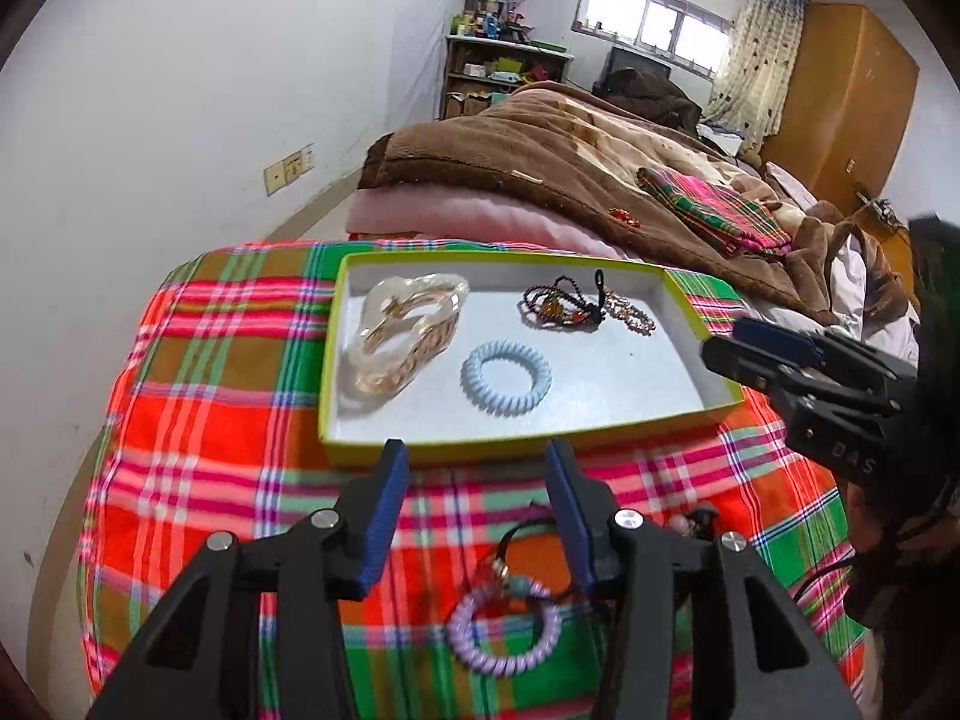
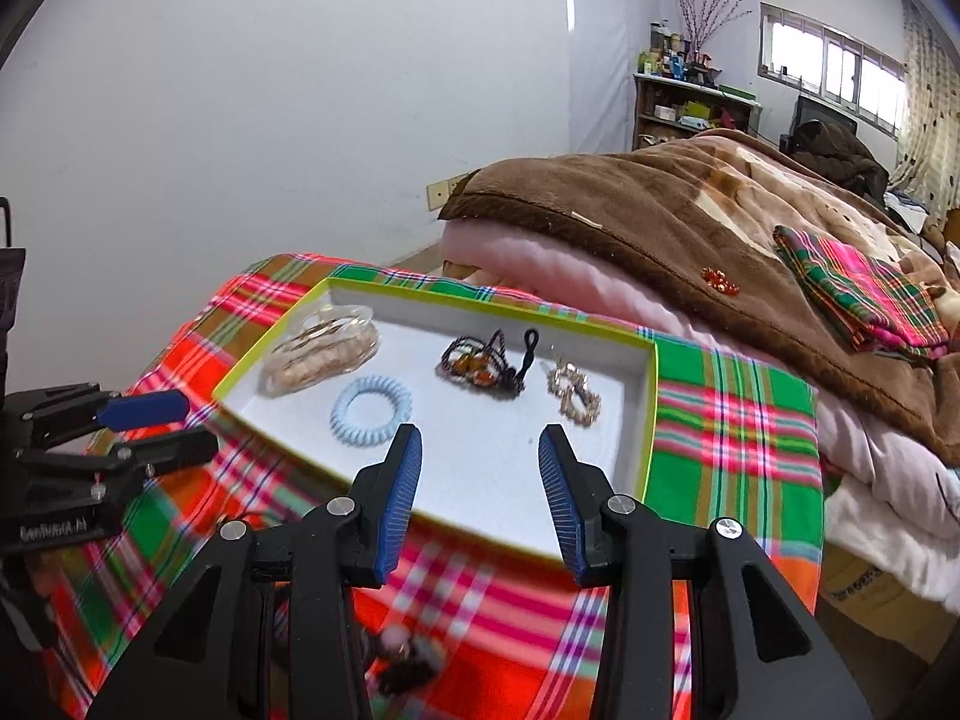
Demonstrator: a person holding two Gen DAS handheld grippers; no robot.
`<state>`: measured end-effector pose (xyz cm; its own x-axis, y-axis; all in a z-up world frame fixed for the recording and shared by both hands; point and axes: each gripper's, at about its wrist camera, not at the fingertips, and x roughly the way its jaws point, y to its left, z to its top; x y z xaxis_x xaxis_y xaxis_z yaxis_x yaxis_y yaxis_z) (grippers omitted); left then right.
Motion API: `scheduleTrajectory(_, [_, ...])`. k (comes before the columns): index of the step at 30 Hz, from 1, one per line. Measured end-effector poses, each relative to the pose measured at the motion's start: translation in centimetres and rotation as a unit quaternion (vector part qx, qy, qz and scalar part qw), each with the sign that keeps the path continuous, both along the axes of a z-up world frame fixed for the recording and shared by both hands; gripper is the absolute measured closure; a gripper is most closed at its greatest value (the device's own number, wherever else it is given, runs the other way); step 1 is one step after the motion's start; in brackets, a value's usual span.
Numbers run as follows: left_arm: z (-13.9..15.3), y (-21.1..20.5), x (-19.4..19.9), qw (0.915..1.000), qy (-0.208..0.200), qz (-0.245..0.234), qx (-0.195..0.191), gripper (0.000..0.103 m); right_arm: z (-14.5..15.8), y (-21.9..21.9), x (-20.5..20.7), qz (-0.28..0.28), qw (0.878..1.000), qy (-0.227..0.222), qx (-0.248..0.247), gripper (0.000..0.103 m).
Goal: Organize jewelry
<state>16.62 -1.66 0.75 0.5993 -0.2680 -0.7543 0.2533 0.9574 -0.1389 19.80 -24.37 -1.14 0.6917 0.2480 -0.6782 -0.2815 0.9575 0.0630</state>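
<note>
Plaid cloth [image 1: 198, 420] covers the desk, where a purple coil hair tie [image 1: 504, 630] lies loose at six o'clock under the left claw [image 1: 474, 456], nearer than the right claw [image 2: 480, 444]; both gape empty before the tray [image 1: 336, 324].

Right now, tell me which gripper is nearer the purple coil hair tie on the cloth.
Left. The left gripper hangs directly over the purple coil hair tie, which lies between its fingers' bases. The right gripper sits over the tray, farther off.

Pale-blue coil tie [image 1: 506, 376]; plaid cloth [image 1: 216, 420]
</note>
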Motion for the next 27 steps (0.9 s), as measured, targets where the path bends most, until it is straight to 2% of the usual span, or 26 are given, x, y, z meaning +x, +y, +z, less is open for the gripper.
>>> scheduleTrajectory(9, [-0.8, 2.8, -3.2, 0.9992, 0.005, 0.028, -0.029, 0.052, -1.5, -1.0, -5.4, -0.035, 0.998, 0.017, 0.041, 0.061])
scheduleTrajectory(14, [-2.2, 3.5, -4.6, 0.9988, 0.020, 0.029, -0.033, 0.051, -2.8, -0.2, -7.7, -0.018, 0.998, 0.034, 0.055, 0.061])
scheduleTrajectory(23, [-3.7, 5.3, -6.5, 0.9978, 0.037, 0.039, -0.040, 0.051, -4.9, 2.3, -8.8, -0.021, 0.995, 0.066, 0.069, 0.061])
scheduleTrajectory(27, [-4.1, 5.9, -7.0, 0.9976, 0.041, 0.040, -0.040, 0.051, -5.2, 3.2, -8.8, -0.037, 0.996, 0.066, 0.050, 0.061])
